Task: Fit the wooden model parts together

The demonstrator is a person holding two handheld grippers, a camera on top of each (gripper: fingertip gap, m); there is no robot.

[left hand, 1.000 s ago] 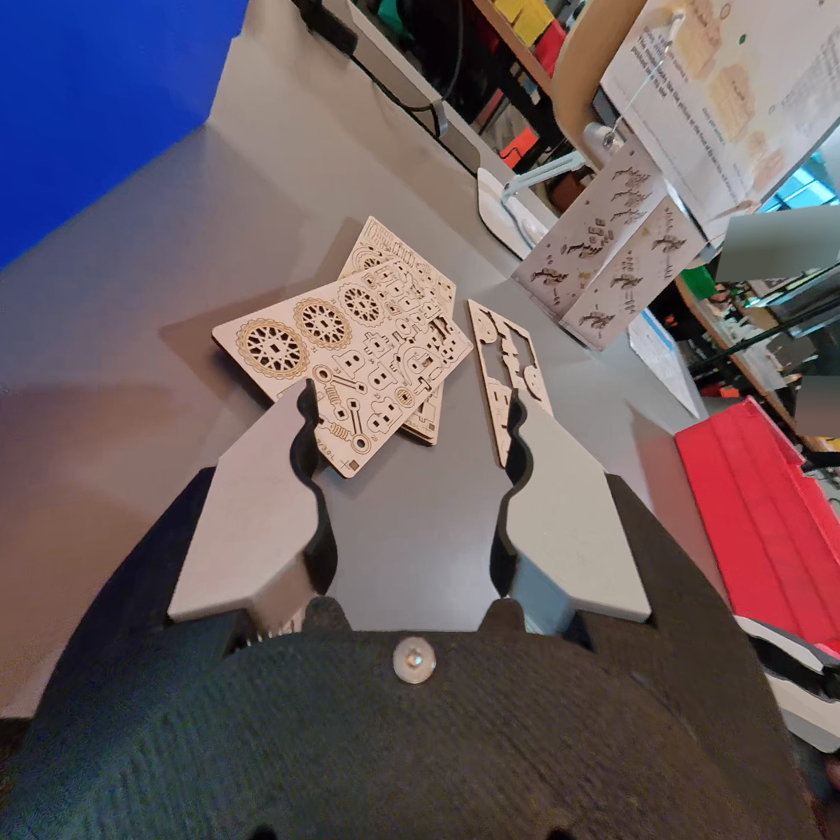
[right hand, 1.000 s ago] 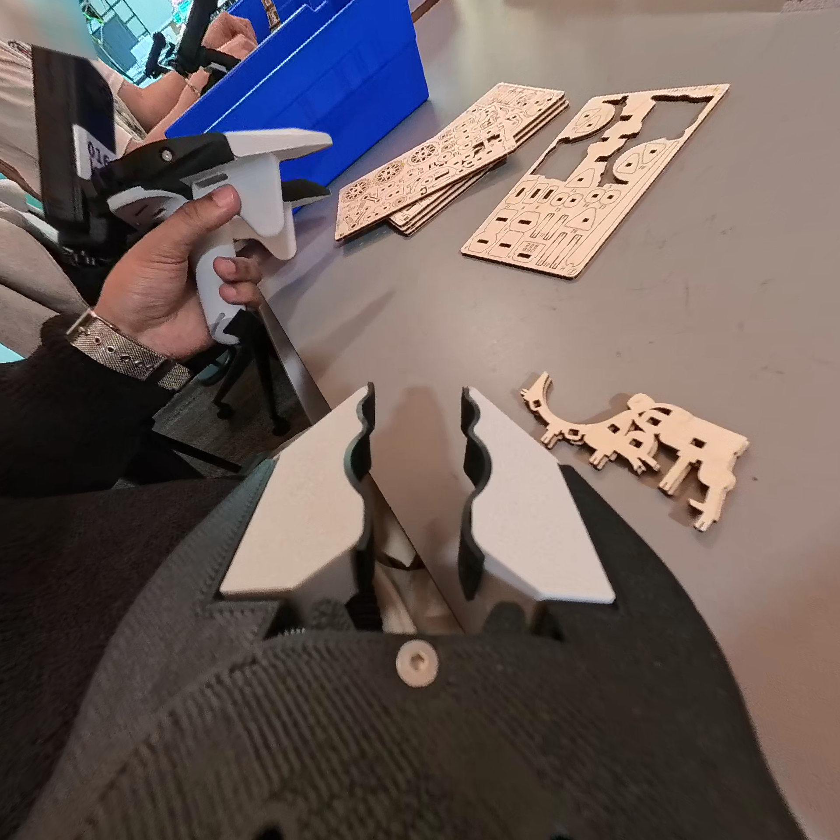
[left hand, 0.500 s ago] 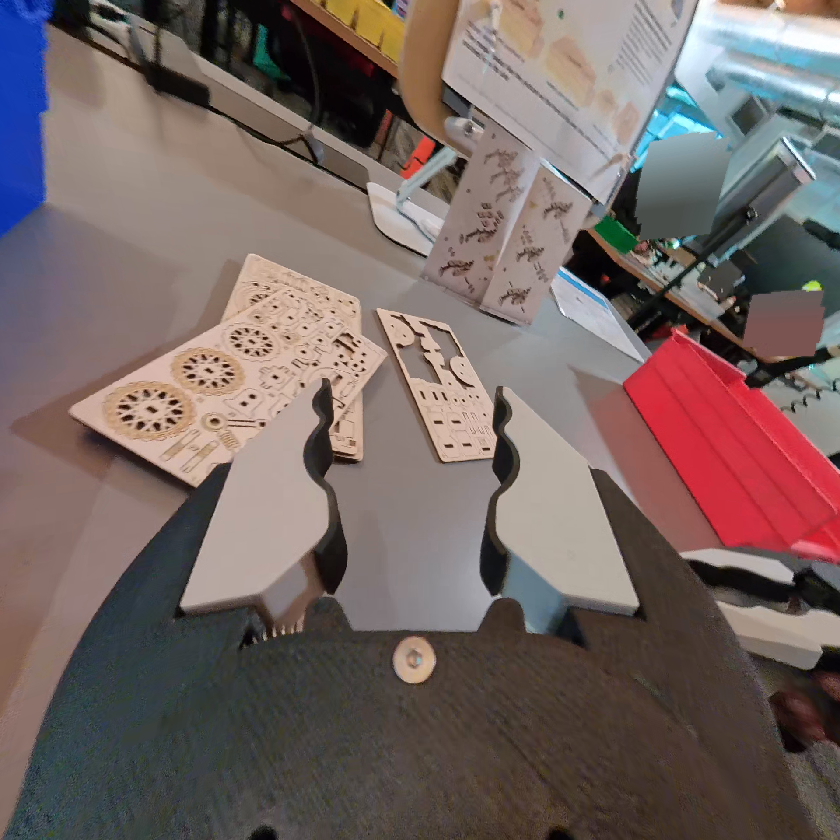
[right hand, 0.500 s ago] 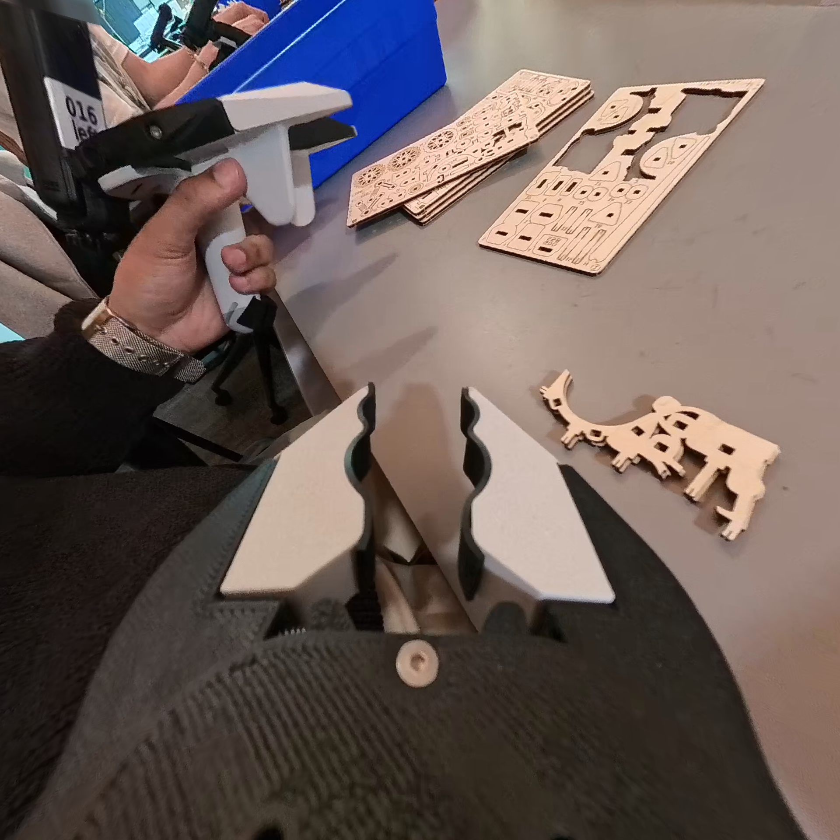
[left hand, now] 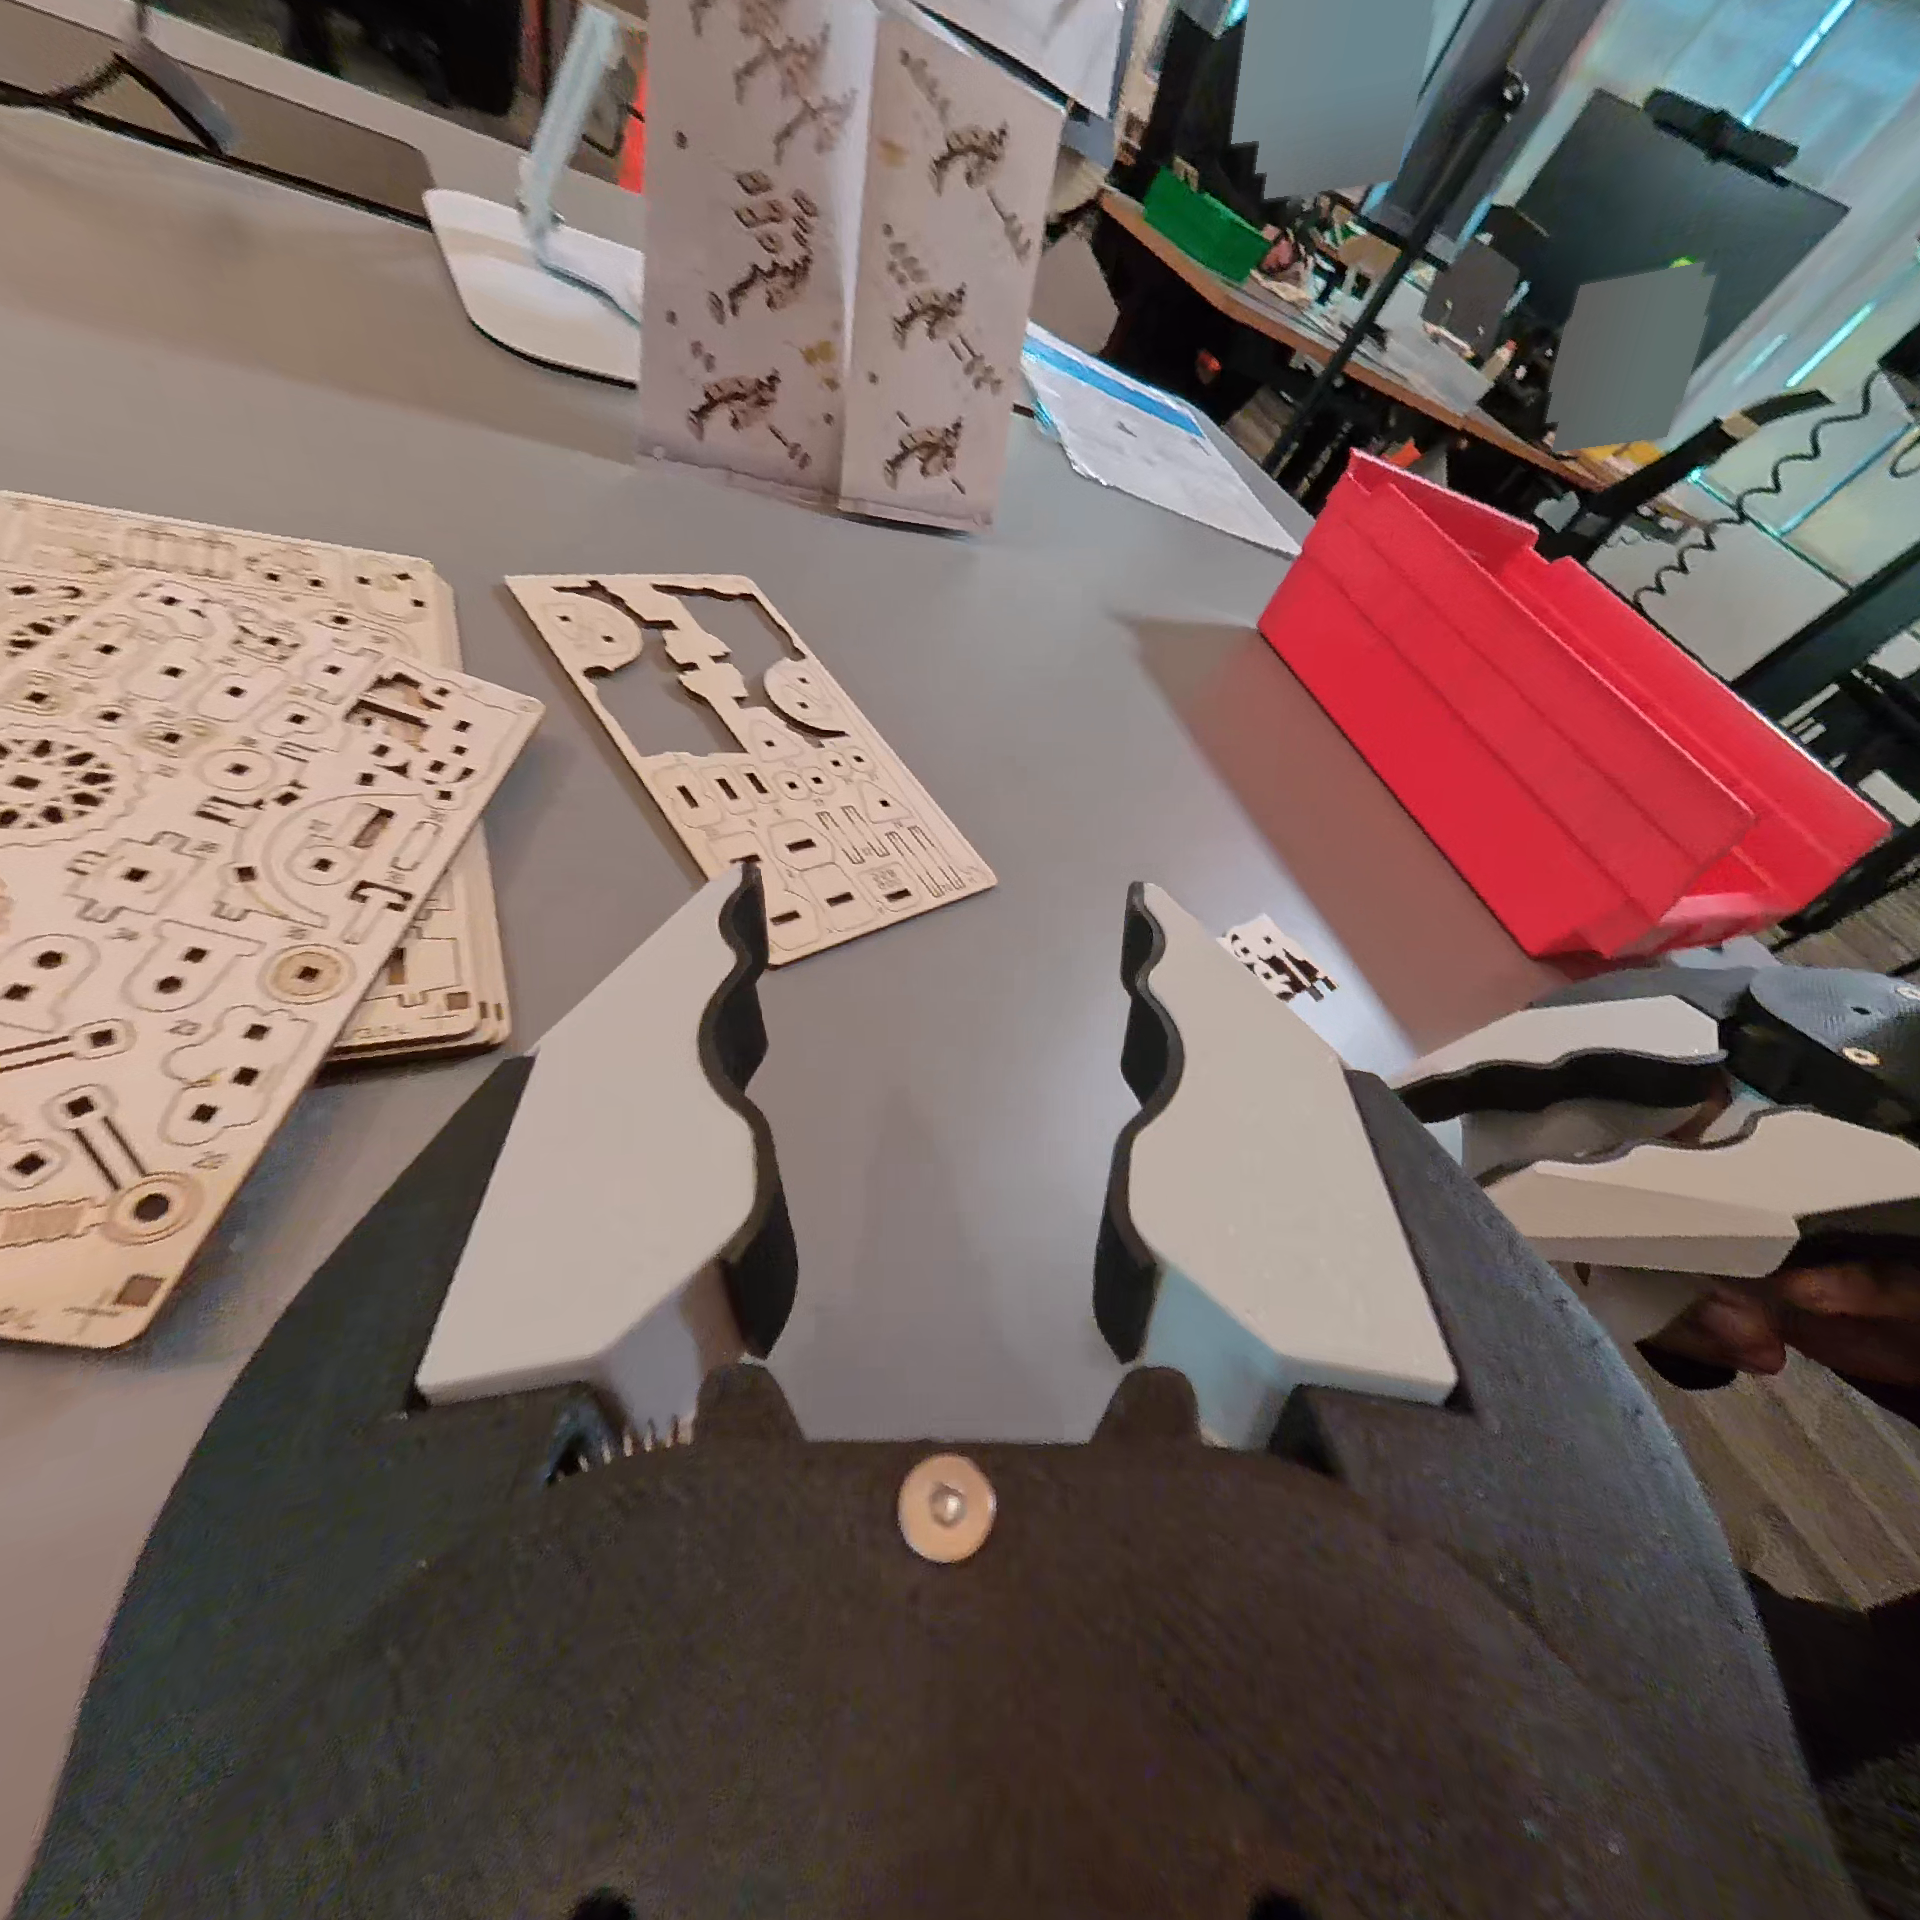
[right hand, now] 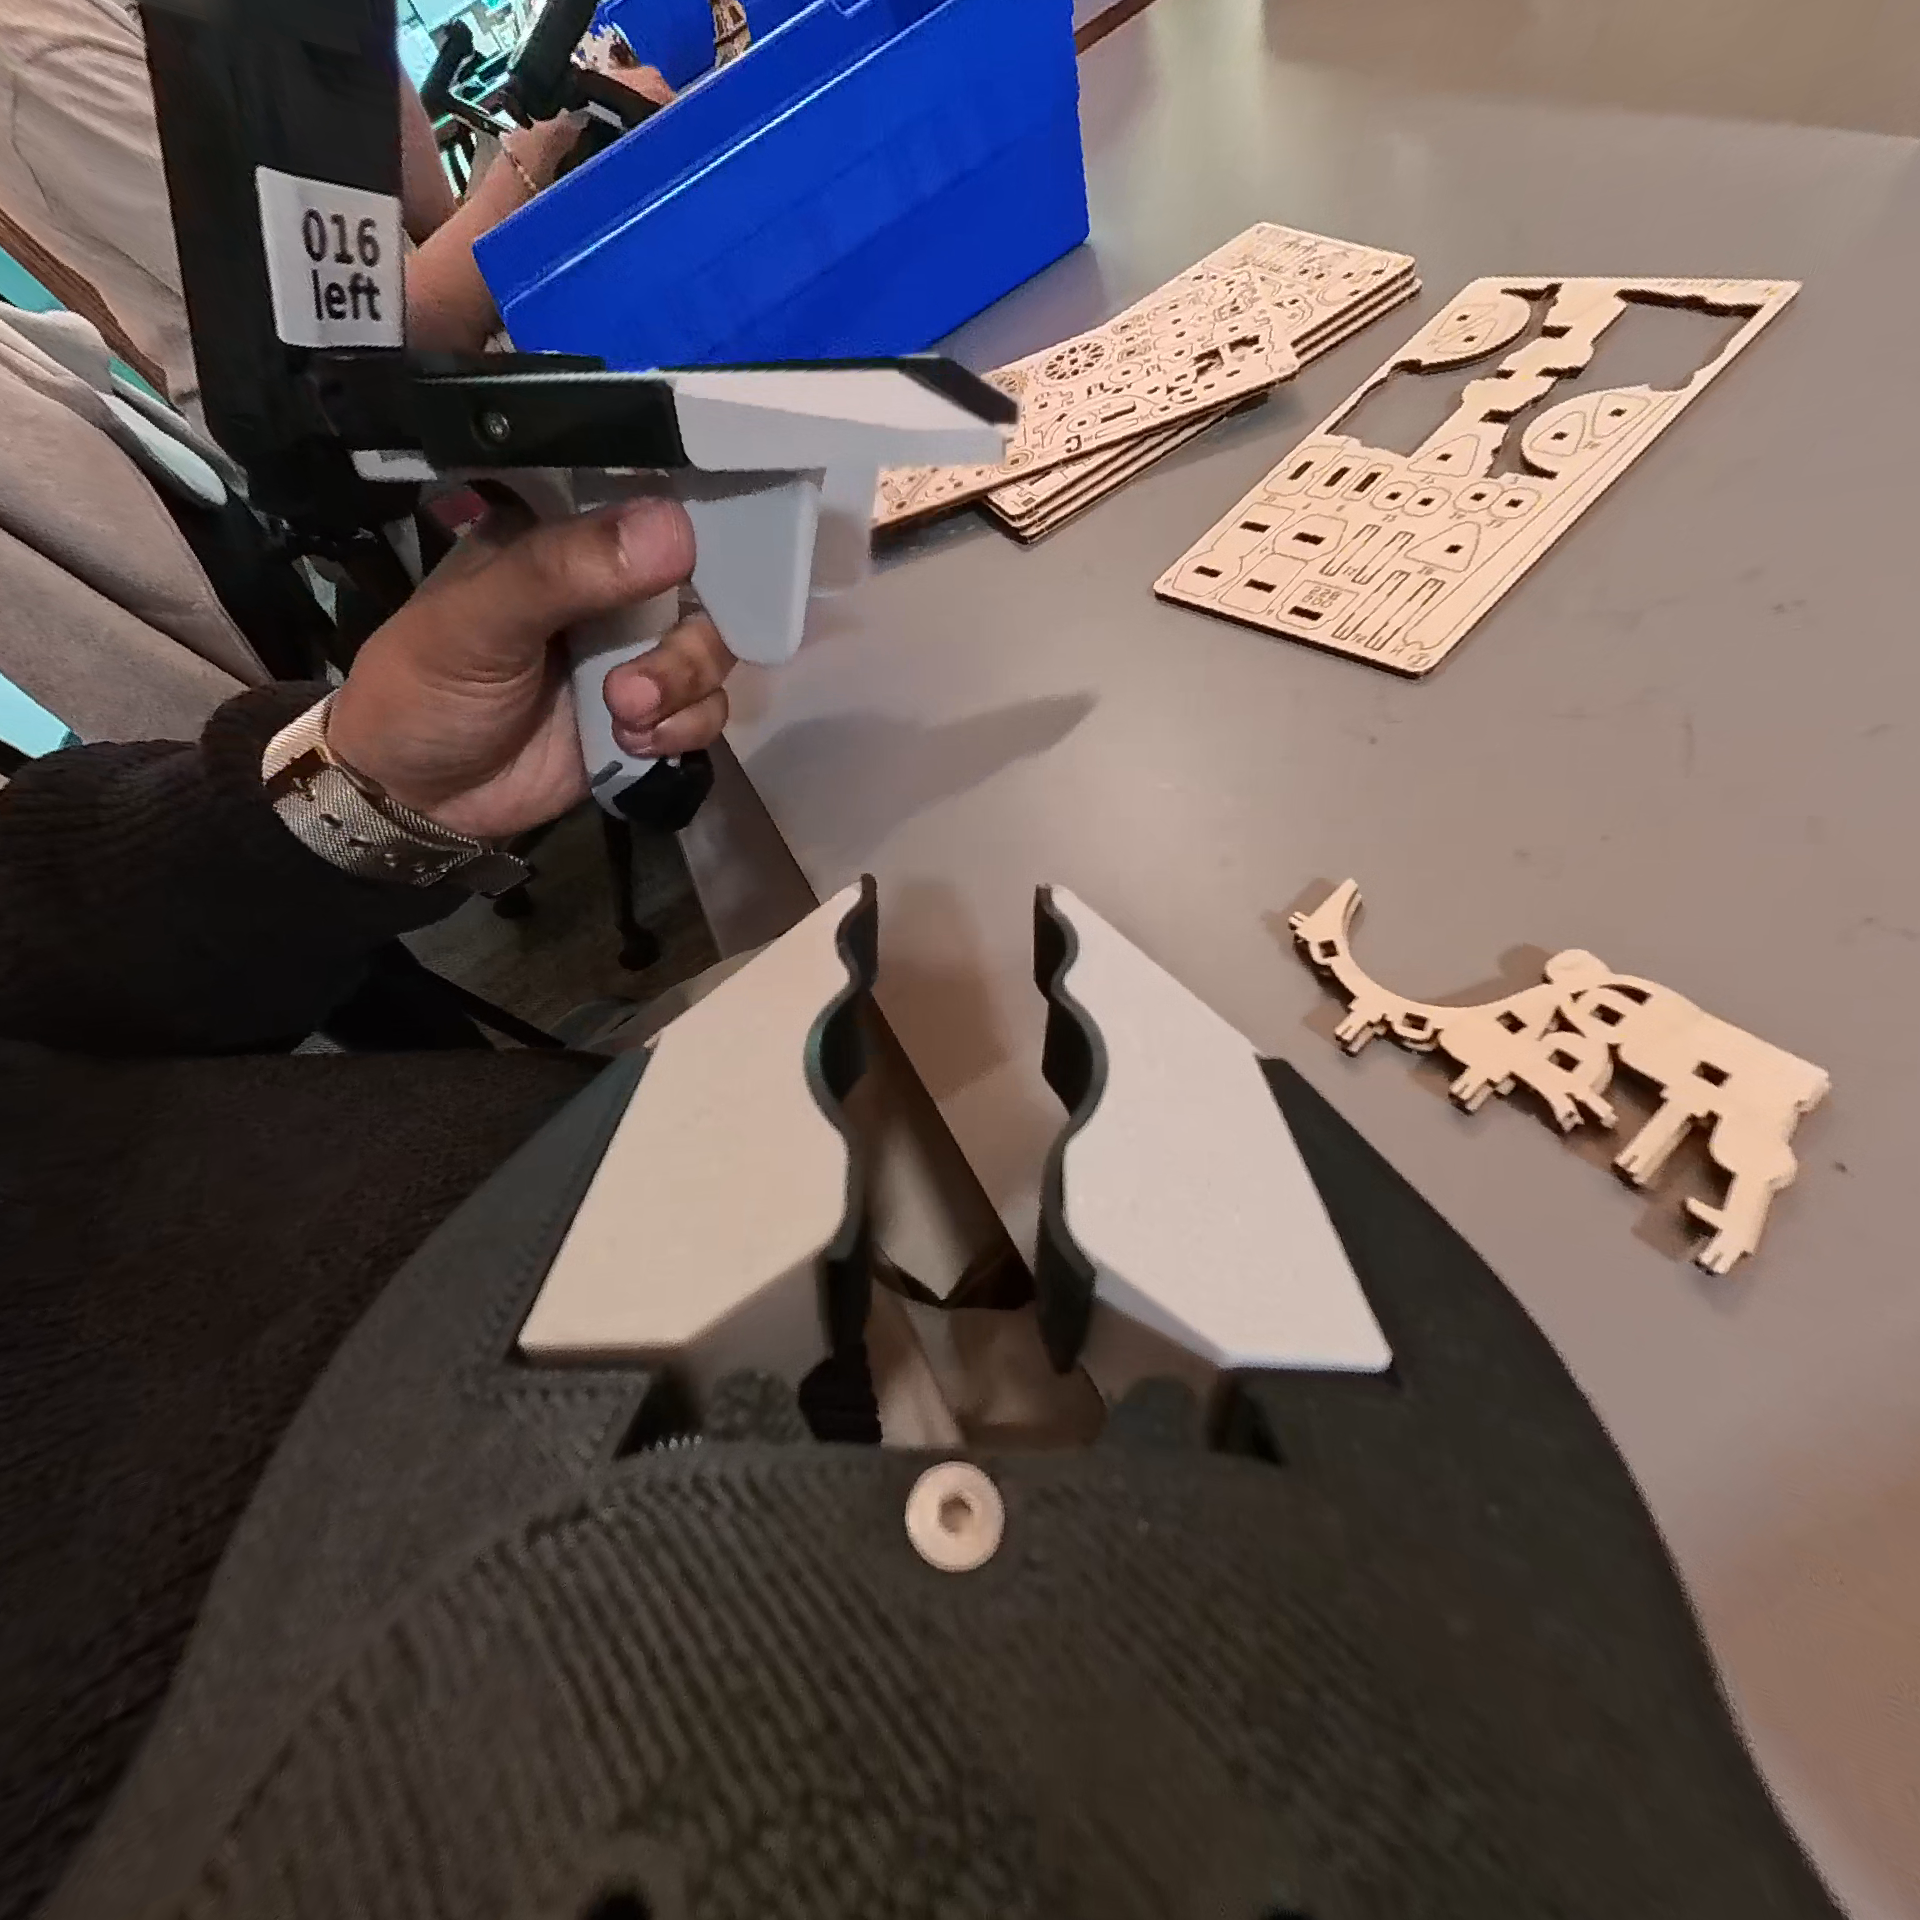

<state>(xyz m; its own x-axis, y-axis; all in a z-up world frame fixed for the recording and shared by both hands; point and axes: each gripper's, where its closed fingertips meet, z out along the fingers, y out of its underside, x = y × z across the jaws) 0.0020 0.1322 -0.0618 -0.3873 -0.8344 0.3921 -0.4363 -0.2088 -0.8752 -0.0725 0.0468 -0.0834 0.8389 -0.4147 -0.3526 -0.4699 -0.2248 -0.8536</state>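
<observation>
**Both grippers empty above the grey table, wooden parts lying loose**

Left wrist view: your left gripper (left hand: pixel 943 904) hangs over the grey table (left hand: pixel 1039 665) with its jaws wide apart and nothing between them. Just past its left fingertip lies a single wooden sheet (left hand: pixel 748 758) with large cut-outs where parts have been removed; small engraved marks on it are too fine to make out. To the left of that sits a stack of wooden sheets (left hand: pixel 229 831) full of gear and link shapes, the top sheet skewed across the ones beneath. Behind them stands a folded white card (left hand: pixel 831 260) printed with small dark figures, next to a white lamp base (left hand: pixel 520 281). A red bin (left hand: pixel 1538 727) rests at the right side of the table, with a printed paper (left hand: pixel 1132 426) lying flat behind it. A small black-and-white square marker (left hand: pixel 1280 956) is stuck to the table near your right fingertip. Your right gripper (left hand: pixel 1455 1132) enters from the right edge.

Right wrist view: your right gripper (right hand: pixel 951 904) sits at the table's near edge, jaws parted with a narrow gap, holding nothing. To its right on the table lies the assembled wooden piece (right hand: pixel 1579 1049), flat and well apart from the sheets. Your left hand (right hand: pixel 509 686) holds the left gripper, which carries a white printed label (right hand: pixel 330 258). A blue bin (right hand: pixel 810 197) stands behind the stack.
</observation>
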